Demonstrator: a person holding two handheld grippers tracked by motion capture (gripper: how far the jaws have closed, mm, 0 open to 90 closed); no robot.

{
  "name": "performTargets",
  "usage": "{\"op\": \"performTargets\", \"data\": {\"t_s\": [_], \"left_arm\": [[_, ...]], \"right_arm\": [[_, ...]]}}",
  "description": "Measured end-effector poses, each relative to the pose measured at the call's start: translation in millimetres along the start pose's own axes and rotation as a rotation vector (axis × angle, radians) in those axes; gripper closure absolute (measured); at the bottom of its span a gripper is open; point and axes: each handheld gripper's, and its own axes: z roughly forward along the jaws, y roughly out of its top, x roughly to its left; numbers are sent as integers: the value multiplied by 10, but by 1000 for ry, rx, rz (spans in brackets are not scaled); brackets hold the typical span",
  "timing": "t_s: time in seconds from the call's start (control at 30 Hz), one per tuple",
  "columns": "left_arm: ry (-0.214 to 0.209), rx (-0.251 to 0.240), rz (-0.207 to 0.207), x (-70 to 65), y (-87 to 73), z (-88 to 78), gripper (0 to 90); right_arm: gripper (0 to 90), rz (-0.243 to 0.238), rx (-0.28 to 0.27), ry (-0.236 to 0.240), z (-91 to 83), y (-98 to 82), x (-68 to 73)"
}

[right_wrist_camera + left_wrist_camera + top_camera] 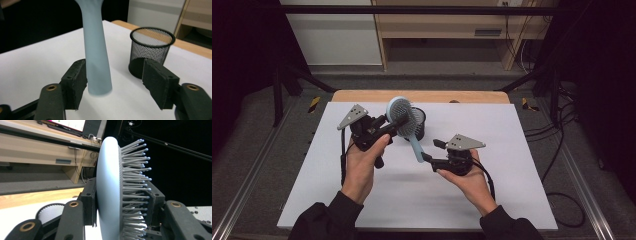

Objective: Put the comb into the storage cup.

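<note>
High view | one hairbrush (404, 120): left gripper (393, 124) clenches it, right gripper (427, 152) released | one mesh cup (419, 123)

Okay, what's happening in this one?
A person at a white table works a hand-held gripper in each hand. The left gripper is clamped on the head of a light blue hairbrush, pads against its back and its bristles, holding it off the table. The right gripper sits around the end of the brush handle with its jaws open; the far pad stands clear of it. A black mesh cup stands empty just behind the brush.
</note>
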Motion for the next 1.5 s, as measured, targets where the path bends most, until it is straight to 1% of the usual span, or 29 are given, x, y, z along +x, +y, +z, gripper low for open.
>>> {"op": "performTargets", "data": {"t_s": [0.07, 0.1, 0.13, 0.17, 0.2, 0.23, 0.3, 0.4, 0.43, 0.47, 0.5, 0.53, 0.57, 0.63, 0.7, 0.73, 0.77, 0.8, 0.83, 0.93, 1.1, 1.17, 1.2, 1.23, 1.33, 1.43, 1.5], "left_arm": [[7, -7, 1, 16, 31, -4, 541], [9, -13, -2, 24, 46, -6, 541], [15, -17, -2, 32, 76, -12, 541], [15, -17, -2, 32, 76, -12, 540], [18, -20, 1, 34, 91, -14, 540], [20, -20, 3, 38, 105, -18, 540], [21, -22, 3, 40, 136, -25, 540], [19, -25, 18, 47, 181, -35, 540], [20, -30, 14, 52, 188, -35, 540], [22, -33, 13, 63, 197, -40, 540], [25, -43, 7, 75, 207, -42, 540], [25, -47, 2, 83, 213, -42, 541], [24, -54, -7, 95, 224, -36, 540], [28, -57, -5, 109, 239, -23, 540], [30, -66, -10, 119, 255, -15, 540], [30, -67, -13, 123, 259, -14, 540], [30, -69, -16, 128, 265, -11, 540], [32, -68, -15, 133, 270, -8, 540], [34, -67, -13, 136, 277, -2, 540], [39, -65, -7, 143, 300, 4, 540], [47, -72, 0, 144, 350, 4, 540], [52, -75, 7, 142, 374, 1, 540], [53, -75, 10, 141, 386, -2, 540], [54, -74, 13, 138, 399, -4, 540], [66, -75, 34, 140, 446, -15, 539], [74, -86, 40, 161, 483, -20, 539], [81, -92, 41, 179, 501, -12, 540]], "right_arm": [[354, -2, 10, -3, -7, -11, -17], [327, -4, 25, -16, -12, -40, -46], [307, 2, 30, -13, -8, -54, -63], [307, 2, 30, -13, -8, -54, -63], [270, 22, 42, -11, 13, -77, -89], [262, 37, 47, -8, 25, -90, -99], [257, 46, 50, -12, 36, -105, -105], [236, 52, 79, -38, 61, -130, -108], [214, 49, 90, -52, 65, -135, -117], [214, 49, 90, -52, 65, -135, -117], [207, 44, 101, -69, 60, -135, -127], [206, 48, 109, -70, 45, -139, -141], [206, 55, 109, -62, 32, -146, -150], [199, 76, 93, -31, -3, -186, -182], [181, 83, 97, -16, -19, -229, -209], [180, 76, 105, -22, -21, -239, -218], [181, 52, 118, -44, -22, -244, -232], [181, 52, 118, -44, -22, -244, -232], [180, 37, 116, -48, -40, -242, -246], [180, 41, 106, -45, -63, -238, -263], [167, 53, 95, -60, -139, -253, -308], [165, 45, 103, -64, -182, -268, -337], [160, 39, 96, -74, -223, -286, -361], [160, 39, 96, -74, -223, -286, -361], [157, 55, 62, -85, -315, -336, -405], [153, 66, 29, -100, -412, -382, -436], [152, 68, 11, -119, -493, -400, -455]]}}
